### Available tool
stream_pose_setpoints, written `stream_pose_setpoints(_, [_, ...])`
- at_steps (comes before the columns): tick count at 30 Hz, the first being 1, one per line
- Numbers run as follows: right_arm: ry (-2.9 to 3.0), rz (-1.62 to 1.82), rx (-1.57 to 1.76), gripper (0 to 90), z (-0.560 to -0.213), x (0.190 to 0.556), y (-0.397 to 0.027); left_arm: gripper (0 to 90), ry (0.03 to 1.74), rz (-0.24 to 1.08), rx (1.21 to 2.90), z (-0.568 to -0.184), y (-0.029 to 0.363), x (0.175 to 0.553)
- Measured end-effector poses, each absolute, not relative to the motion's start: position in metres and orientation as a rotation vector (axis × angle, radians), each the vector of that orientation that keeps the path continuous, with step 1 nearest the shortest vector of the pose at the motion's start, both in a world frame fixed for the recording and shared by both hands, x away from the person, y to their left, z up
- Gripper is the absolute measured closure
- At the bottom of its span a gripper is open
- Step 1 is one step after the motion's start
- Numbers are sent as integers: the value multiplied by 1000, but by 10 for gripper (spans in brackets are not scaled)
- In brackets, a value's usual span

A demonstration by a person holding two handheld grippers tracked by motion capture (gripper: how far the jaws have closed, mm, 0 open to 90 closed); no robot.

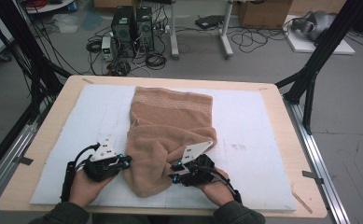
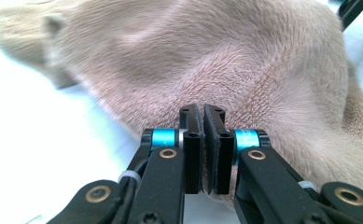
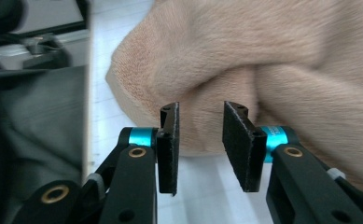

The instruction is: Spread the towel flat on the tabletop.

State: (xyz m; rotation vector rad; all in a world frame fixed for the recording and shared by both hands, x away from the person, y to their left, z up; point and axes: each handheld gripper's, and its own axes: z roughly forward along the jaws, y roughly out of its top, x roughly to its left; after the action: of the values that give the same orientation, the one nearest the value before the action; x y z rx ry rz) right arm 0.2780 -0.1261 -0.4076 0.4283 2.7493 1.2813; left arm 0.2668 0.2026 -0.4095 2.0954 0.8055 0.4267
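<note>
A tan fleece cloth (image 1: 170, 135) is lying on the white mat (image 1: 254, 140) that covers the wooden counter (image 1: 53, 140), in the middle of the high view. Its far end, with a woven band across it, is lying flat toward the upper middle of the frame, while its near part is bunched into folds toward the lower middle, between the two grippers.

The left gripper (image 1: 124, 162) is sitting at the lower left of the high view, held in the person's left hand (image 1: 87, 185), with its tips at the left edge of the bunched cloth. In the left gripper view (image 2: 203, 122) its jaws are standing nearly together at the bottom centre with just a thin slit between the pads, closed on an edge of the cloth, which is showing below the pads and filling the frame behind them.

The right gripper (image 1: 173, 171) is resting at the lower middle-right of the high view, in the right hand (image 1: 216, 191), its tips against the near right fold. In the right gripper view (image 3: 200, 116) its jaws are standing moderately apart at the bottom centre, with a rounded fold of the cloth lying just beyond the gap and the pads not pressing on it. A dark sleeve (image 3: 34, 130) is filling the left side of that view.
</note>
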Motion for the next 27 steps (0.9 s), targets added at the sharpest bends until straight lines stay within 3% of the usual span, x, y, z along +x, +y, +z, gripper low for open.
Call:
stream_pose_setpoints(5, [2607,1153,595,579,-410,294,-148,863,949,495,2062,-415,220,296])
stream_pose_setpoints(9, [2562,1156,752,506,-418,312,-159,851,1030,440,2046,-422,226,310])
stream_pose_setpoints(12, [2592,1132,764,532,-424,321,-156,724,942,389,2008,-417,222,301])
stream_pose_setpoints(14, [2633,1083,759,580,-432,323,-150,574,900,337,2057,-419,215,297])
stream_pose_setpoints(16, [2655,1041,735,648,-439,322,-144,527,871,278,2116,-427,208,295])
stream_pose_setpoints(18, [2635,1042,713,798,-440,319,-143,587,845,257,2182,-437,201,294])
stream_pose_setpoints(19, [2646,1038,703,854,-438,318,-145,710,827,291,2196,-440,198,292])
stream_pose_setpoints(21, [2692,1043,671,872,-437,317,-148,842,822,291,2177,-438,197,289])
stream_pose_setpoints(27, [2701,1083,598,877,-411,304,-180,853,802,271,2056,-412,207,278])
